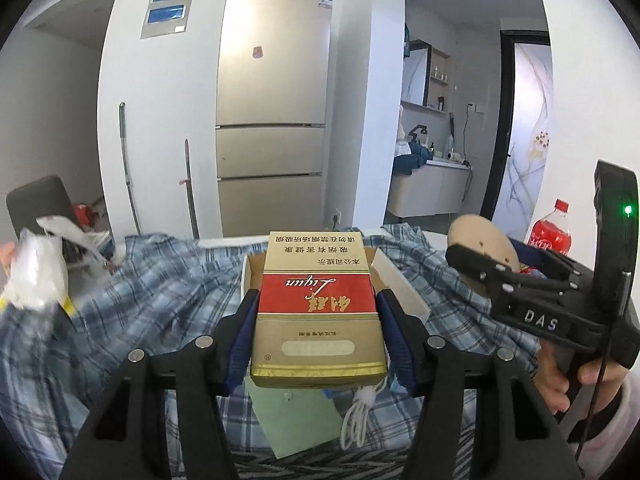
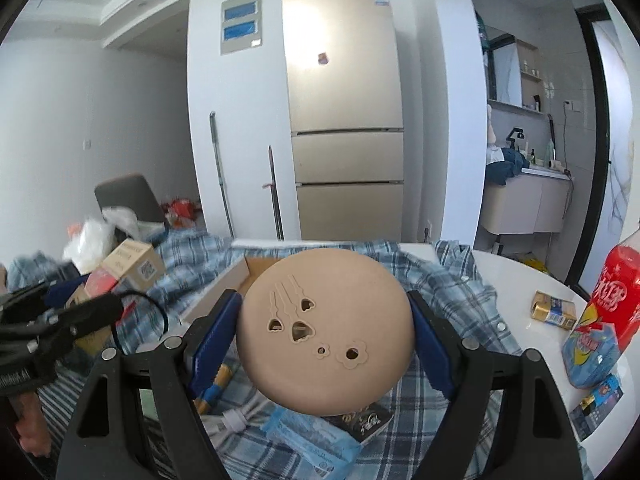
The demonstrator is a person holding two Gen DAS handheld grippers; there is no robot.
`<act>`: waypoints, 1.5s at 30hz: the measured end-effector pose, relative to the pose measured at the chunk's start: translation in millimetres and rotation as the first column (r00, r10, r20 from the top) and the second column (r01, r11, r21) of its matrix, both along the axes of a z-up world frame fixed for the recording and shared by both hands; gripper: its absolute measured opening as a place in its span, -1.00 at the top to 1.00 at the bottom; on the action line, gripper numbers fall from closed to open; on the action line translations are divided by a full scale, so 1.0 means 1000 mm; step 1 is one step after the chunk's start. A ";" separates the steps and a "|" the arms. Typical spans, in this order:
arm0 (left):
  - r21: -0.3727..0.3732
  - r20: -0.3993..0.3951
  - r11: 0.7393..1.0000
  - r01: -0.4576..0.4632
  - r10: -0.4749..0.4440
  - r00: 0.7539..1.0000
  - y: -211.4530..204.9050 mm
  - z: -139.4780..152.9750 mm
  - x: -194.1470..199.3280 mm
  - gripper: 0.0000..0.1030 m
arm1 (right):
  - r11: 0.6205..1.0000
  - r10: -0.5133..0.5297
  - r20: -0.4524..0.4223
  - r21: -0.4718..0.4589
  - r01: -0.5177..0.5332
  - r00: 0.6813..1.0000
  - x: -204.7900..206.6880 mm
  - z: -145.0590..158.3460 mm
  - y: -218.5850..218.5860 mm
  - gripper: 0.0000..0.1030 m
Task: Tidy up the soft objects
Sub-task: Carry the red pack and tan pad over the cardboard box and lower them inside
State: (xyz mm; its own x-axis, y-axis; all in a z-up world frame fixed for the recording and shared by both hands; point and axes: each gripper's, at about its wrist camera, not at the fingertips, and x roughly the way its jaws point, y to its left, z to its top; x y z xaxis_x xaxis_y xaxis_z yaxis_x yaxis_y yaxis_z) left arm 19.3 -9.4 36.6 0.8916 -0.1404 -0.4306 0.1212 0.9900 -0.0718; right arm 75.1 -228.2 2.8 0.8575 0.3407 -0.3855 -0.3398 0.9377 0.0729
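My left gripper (image 1: 318, 300) is shut on a gold and red cigarette carton (image 1: 318, 308) and holds it above an open cardboard box (image 1: 394, 284) on the blue plaid cloth (image 1: 168, 292). My right gripper (image 2: 325, 312) is shut on a round beige soft pad (image 2: 325, 332) with small cut-out shapes, held above the same box (image 2: 224, 292). The right gripper also shows at the right of the left wrist view (image 1: 472, 256), with the pad (image 1: 480, 236) in it. The left gripper shows at the left edge of the right wrist view (image 2: 108, 304), with the carton (image 2: 132, 264) in it.
A cola bottle (image 2: 618, 292), snack bags (image 2: 592, 352) and a small gold pack (image 2: 554, 308) sit on the white table (image 2: 516, 280) at right. A blue tissue pack (image 2: 312, 440), green paper (image 1: 296, 416) and a white cable (image 1: 360, 416) lie below. Plastic bags (image 1: 36, 272) lie left. A fridge (image 1: 272, 120) stands behind.
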 end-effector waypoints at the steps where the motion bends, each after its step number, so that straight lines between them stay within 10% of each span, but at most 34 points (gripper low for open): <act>1: 0.006 0.009 1.000 -0.005 0.005 1.000 -0.002 0.008 0.001 -0.17 | 1.000 -0.007 0.011 0.000 0.007 1.000 0.000 0.008 -0.001 -0.56; 17: 0.020 0.169 0.996 -0.084 0.079 0.983 -0.020 0.090 0.071 -0.17 | 0.992 -0.116 0.140 0.066 0.108 0.983 0.057 0.092 0.005 -0.57; 27: 0.053 -0.040 0.992 -0.117 0.119 0.992 -0.013 0.031 0.136 -0.17 | 0.996 -0.094 -0.003 0.004 0.094 0.996 0.091 0.025 0.007 -0.57; 45: 0.081 -0.384 0.992 -0.098 0.121 0.915 0.007 -0.079 0.189 -0.18 | 0.994 -0.010 -0.318 -0.104 -0.025 0.948 0.133 -0.061 0.033 -0.57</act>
